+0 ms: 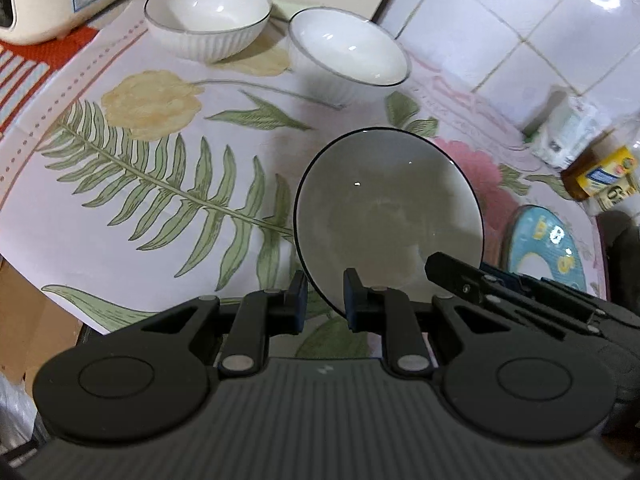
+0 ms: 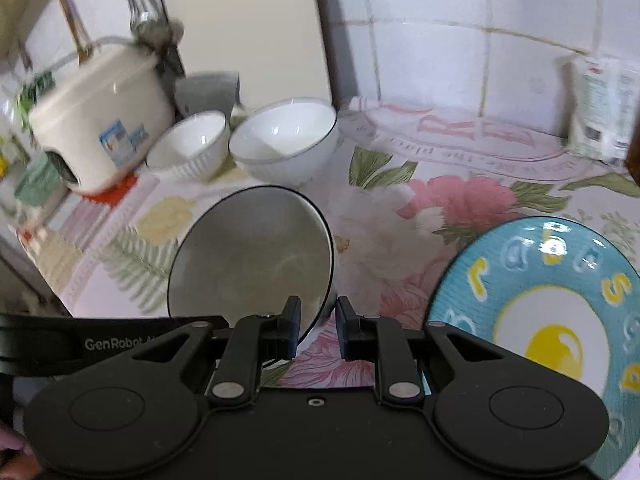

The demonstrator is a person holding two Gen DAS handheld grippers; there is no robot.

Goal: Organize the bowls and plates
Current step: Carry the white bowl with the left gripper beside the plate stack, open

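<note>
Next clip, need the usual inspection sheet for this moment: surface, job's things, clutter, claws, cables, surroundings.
Surface: floral tablecloth.
Job's things: grey bowl nearest; ribbed white bowl and smooth white bowl behind; blue egg plate to the right.
Clutter: rice cooker, white packet, jar.
Claws: left claw and right claw both straddle the grey bowl's rim, pads apart.
Cables: nothing seen.
Surroundings: white tiled wall.

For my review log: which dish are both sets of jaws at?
On the floral tablecloth, in front of the cream rice cooker and two white bowls, sits the grey black-rimmed bowl. Unlike the blue egg-pattern plate beside it, it is plain.
</note>
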